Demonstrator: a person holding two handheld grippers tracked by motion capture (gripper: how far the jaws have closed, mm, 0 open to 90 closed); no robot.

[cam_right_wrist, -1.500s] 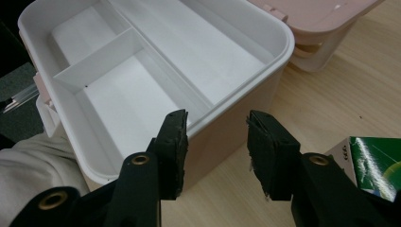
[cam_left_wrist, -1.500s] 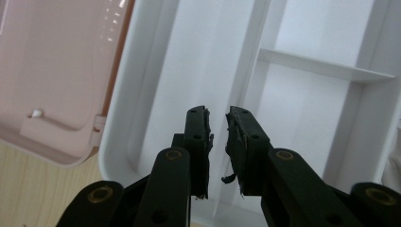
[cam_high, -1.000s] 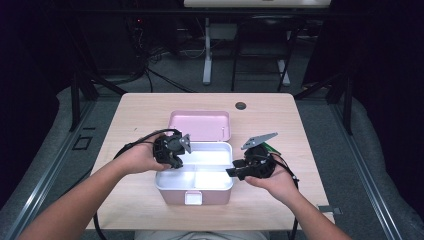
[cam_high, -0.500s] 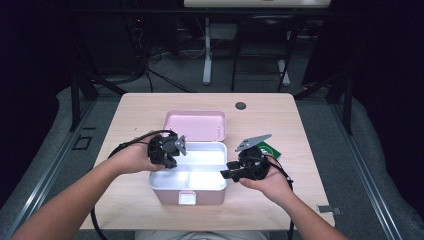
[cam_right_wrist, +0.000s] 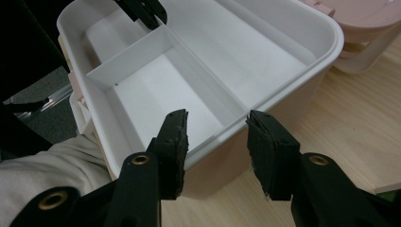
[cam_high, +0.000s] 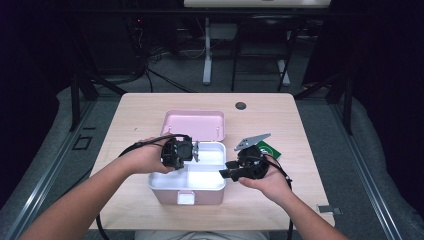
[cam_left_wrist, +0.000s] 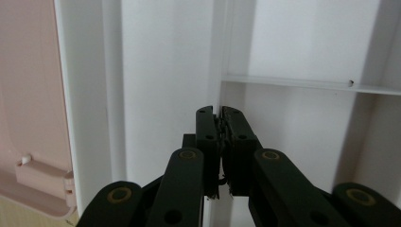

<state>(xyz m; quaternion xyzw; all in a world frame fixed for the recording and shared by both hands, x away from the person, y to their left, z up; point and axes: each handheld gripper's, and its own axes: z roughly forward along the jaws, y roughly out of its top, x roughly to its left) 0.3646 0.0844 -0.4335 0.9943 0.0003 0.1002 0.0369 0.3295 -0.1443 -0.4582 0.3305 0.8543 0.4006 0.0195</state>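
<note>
The left gripper (cam_left_wrist: pixel 220 116) is pinched shut on a thin divider (cam_left_wrist: pixel 218 71) inside the white box (cam_high: pixel 186 182). The right gripper (cam_right_wrist: pixel 215 124), half open, straddles the box's near rim. A pull might lift the unsecured box off the worktop (cam_high: pixel 135 112).

Both handheld grippers are matte black, with brass-ringed pivot holes on the linkage arms and worn rubbery pads (cam_right_wrist: pixel 174 142). The right one carries a grey three-cornered plate (cam_high: pixel 251 140). Black cables trail off, forearms bare.
</note>
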